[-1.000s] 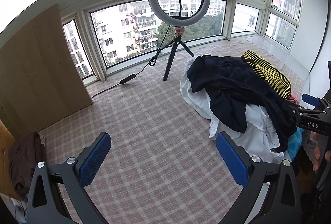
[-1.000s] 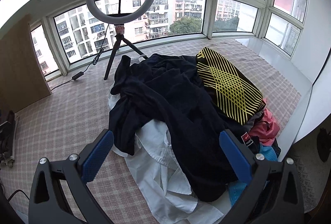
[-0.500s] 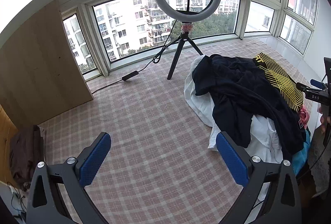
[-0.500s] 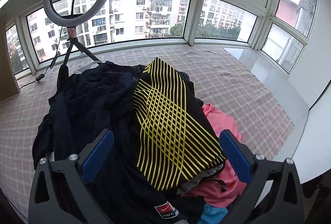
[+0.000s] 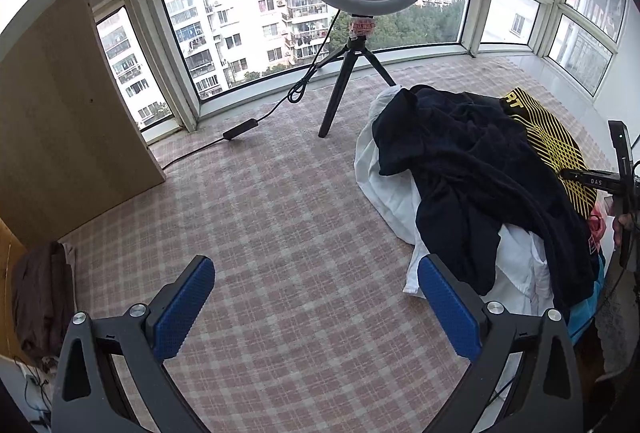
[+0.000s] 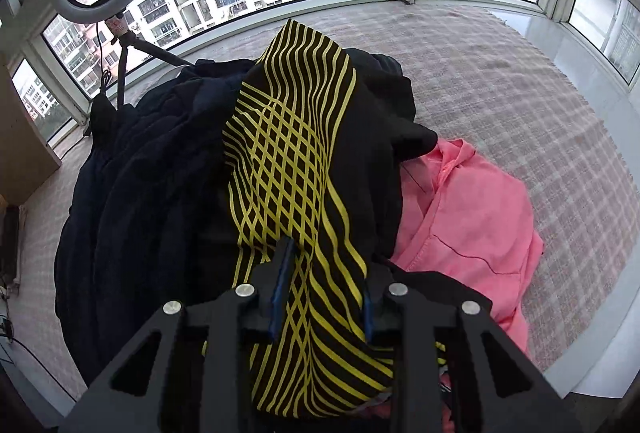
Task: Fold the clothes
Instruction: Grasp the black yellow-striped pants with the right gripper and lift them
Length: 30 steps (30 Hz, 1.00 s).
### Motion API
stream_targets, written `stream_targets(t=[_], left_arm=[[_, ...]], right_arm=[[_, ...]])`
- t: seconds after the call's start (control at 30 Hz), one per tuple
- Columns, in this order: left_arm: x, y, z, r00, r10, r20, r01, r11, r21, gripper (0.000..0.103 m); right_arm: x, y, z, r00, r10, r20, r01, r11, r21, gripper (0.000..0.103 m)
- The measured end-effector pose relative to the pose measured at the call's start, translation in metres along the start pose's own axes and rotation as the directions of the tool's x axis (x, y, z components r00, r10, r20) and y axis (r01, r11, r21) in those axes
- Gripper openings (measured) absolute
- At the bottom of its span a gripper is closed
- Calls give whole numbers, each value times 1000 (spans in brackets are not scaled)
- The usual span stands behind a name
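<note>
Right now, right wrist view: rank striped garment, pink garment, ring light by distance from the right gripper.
1. striped garment: between the closing jaws of the right gripper.
2. pink garment: to the right, on the pile.
3. ring light: far left, by the window.

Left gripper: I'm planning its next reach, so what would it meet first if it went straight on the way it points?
Probably the bare checked mat. The left gripper is open with nothing between its pads, and the clothes pile lies off to its right; depth is hard to judge.
</note>
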<state>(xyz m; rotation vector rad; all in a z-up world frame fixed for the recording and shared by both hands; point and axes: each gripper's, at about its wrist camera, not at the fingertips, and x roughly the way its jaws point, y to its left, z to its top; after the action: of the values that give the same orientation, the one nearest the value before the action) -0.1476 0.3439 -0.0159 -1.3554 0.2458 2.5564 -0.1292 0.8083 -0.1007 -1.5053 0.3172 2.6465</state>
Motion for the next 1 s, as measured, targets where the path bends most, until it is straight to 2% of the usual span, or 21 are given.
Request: stream_targets(t=[0.1,0.2,0.27,0.37,0.43,0.5,0.53,0.57,0.6,0.63,0.67,0.7,0.8,0.9,0.97,1.0], left_arm=[[0,5,-5,1000,-12,-4,12,1000,2,102],[-3,13,-11,1000,-26,0,26,1000,8,102],[-7,21,-15,999,-33,5,33,999,9,102],[-18,41,-22,999,-43,23,43,999,-6,102],[-27,56,-29,998,-47,36,48,999,-15,102],[-35,72,-38,998,-48,40,49,999,-23,102],[-40,80,-42,998,-49,45,50,998,-26,102],[-45,88,-47,997,-49,52,51,998,-29,102],[-50,96,-51,997,-46,60,48,998,-33,102],[-54,103,-55,997,-37,68,40,998,-41,102],[-57,110,-58,997,-26,76,29,998,-49,102],[-60,117,-62,997,-17,82,22,998,-62,102],[-57,132,-69,998,-18,62,24,994,-104,102],[-49,132,-73,1000,-7,30,10,994,-106,102],[-45,128,-74,1000,6,16,-5,996,-94,102],[-43,125,-74,1000,10,11,-9,996,-88,102]], right_arm=[[-20,4,7,998,32,49,-33,999,10,7],[-52,13,23,986,120,117,-127,991,50,6],[-77,25,37,970,170,174,-182,982,57,4],[-129,53,62,929,228,292,-246,969,24,1],[-168,74,82,900,225,372,-235,972,-18,0],[-196,94,97,900,167,403,-161,986,-50,0],[-199,100,102,919,114,379,-103,993,-49,0],[-196,103,104,937,59,345,-48,998,-41,8],[-182,99,98,957,3,291,2,1000,-18,35],[-168,96,92,970,-53,236,54,999,3,55],[-154,92,86,978,-108,179,106,994,20,81],[-139,88,80,981,-144,132,141,990,32,82],[-86,70,53,987,-150,59,147,988,50,82],[-35,63,39,994,-102,-30,104,992,65,82],[-9,72,34,994,-99,-51,100,995,20,81],[1,75,33,994,-99,-55,100,995,7,70]])
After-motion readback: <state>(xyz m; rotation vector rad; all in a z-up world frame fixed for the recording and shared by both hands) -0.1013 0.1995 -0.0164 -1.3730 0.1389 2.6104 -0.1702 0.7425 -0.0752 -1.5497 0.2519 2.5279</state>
